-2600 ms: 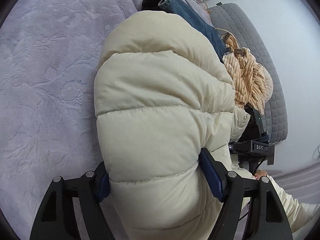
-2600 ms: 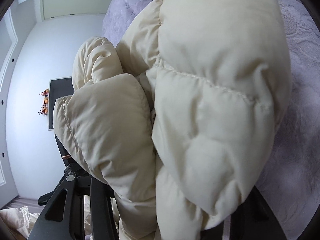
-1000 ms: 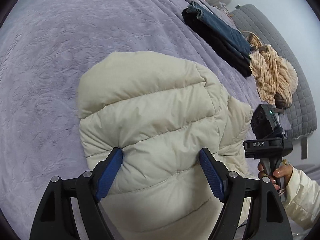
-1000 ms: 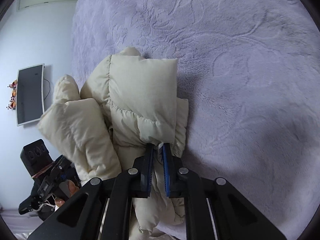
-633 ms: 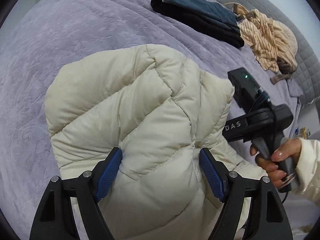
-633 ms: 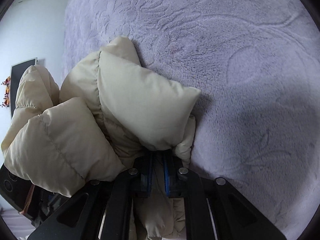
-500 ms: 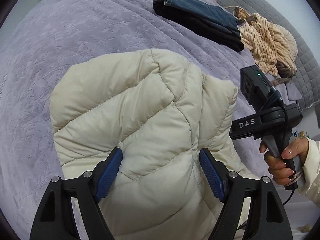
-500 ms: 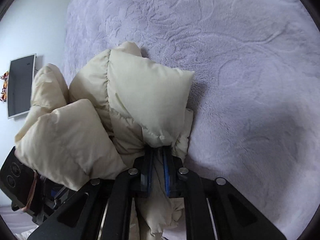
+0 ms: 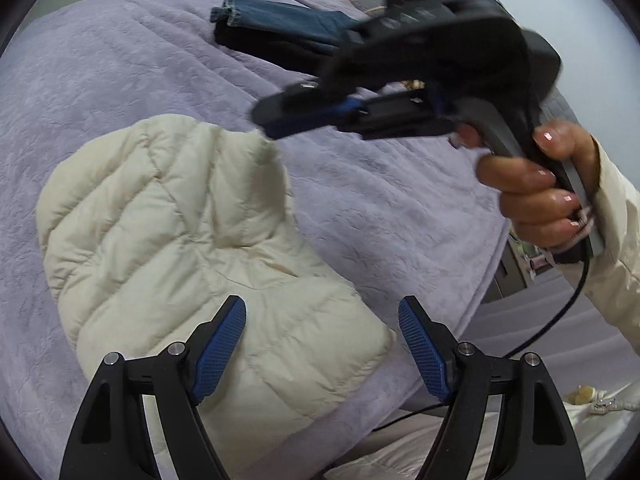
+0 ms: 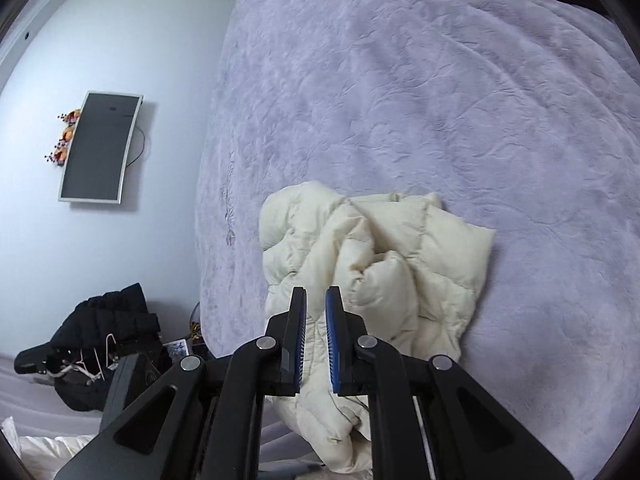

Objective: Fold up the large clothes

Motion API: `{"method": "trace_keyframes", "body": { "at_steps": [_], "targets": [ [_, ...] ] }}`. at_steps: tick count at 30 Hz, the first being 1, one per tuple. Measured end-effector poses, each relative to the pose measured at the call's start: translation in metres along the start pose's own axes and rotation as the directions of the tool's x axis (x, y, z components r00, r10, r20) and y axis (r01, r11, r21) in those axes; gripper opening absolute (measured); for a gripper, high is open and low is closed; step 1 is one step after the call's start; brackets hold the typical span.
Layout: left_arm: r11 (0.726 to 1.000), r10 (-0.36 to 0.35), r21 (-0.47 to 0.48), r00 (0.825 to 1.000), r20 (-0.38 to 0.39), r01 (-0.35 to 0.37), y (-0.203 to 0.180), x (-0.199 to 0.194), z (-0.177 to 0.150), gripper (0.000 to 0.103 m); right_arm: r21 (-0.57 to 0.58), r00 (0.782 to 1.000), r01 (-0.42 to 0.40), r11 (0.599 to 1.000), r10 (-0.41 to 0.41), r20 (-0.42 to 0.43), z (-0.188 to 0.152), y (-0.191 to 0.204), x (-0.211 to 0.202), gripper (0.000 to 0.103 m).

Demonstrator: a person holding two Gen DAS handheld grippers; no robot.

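I had let go of the cream jacket (image 9: 192,248); it lay bundled near the bed's (image 10: 400,80) edge. My left gripper (image 9: 322,344) hung open above it, my right gripper (image 10: 316,336) lifted away, nearly closed and empty, so this fold looked finished.

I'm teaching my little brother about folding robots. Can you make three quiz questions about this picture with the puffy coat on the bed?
1. True or false: the cream puffy coat is hanging in the air between both tongs.
2. Which tongs stand wide open? A) left tongs B) right tongs C) neither
3. Fill in: the folded jeans lie on the ____ blanket.

Key:
1. False. The coat lies on the blanket, and neither tongs grips it.
2. A. The left tongs gape with nothing pinched; the right tongs are nearly closed and empty.
3. Purple.
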State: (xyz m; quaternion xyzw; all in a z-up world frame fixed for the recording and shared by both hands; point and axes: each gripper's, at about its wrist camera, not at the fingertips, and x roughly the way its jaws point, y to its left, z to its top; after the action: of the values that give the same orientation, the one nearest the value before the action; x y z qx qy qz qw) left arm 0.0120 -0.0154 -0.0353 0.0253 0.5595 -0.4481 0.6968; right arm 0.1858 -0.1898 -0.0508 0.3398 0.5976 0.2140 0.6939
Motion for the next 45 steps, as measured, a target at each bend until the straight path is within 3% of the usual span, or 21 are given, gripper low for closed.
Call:
{"method": "trace_keyframes", "body": {
  "at_steps": [3,5,7,11,18,32,45],
  "targets": [
    [0.999,-0.03,0.041,0.998,-0.051,0.032,-0.012,0.022,-0.007,0.079,-0.048,0.992,0.09,0.995,-0.094,-0.089,-0.008,-0.008,0.024,0.011],
    [0.997,-0.032,0.066,0.995,-0.09,0.038,-0.017,0.039,-0.015,0.079,-0.088,0.965,0.215,0.973,-0.225,-0.135,-0.012,-0.029,0.043,0.011],
    [0.995,-0.032,0.088,0.992,-0.124,0.043,-0.019,0.056,-0.025,0.079,-0.087,0.948,0.259,0.962,-0.271,-0.169,-0.014,-0.051,0.062,0.006],
    [0.992,-0.012,0.119,0.986,-0.167,0.032,-0.021,0.08,-0.035,0.079,-0.027,0.959,0.215,0.976,-0.216,-0.184,-0.017,-0.09,0.078,0.004],
    [0.99,0.01,0.139,0.981,-0.194,0.017,-0.02,0.095,-0.039,0.079,-0.043,0.962,0.205,0.978,-0.209,-0.176,-0.019,-0.11,0.093,0.003],
    [0.992,0.012,0.123,0.979,-0.203,0.013,-0.017,0.1,-0.036,0.079,-0.035,0.962,0.208,0.977,-0.211,-0.176,-0.02,-0.115,0.1,0.003],
    [0.994,0.019,0.112,0.98,-0.196,0.003,-0.016,0.097,-0.033,0.079,-0.021,0.95,0.267,0.964,-0.267,-0.161,-0.025,-0.098,0.09,0.003]
  ]
}}
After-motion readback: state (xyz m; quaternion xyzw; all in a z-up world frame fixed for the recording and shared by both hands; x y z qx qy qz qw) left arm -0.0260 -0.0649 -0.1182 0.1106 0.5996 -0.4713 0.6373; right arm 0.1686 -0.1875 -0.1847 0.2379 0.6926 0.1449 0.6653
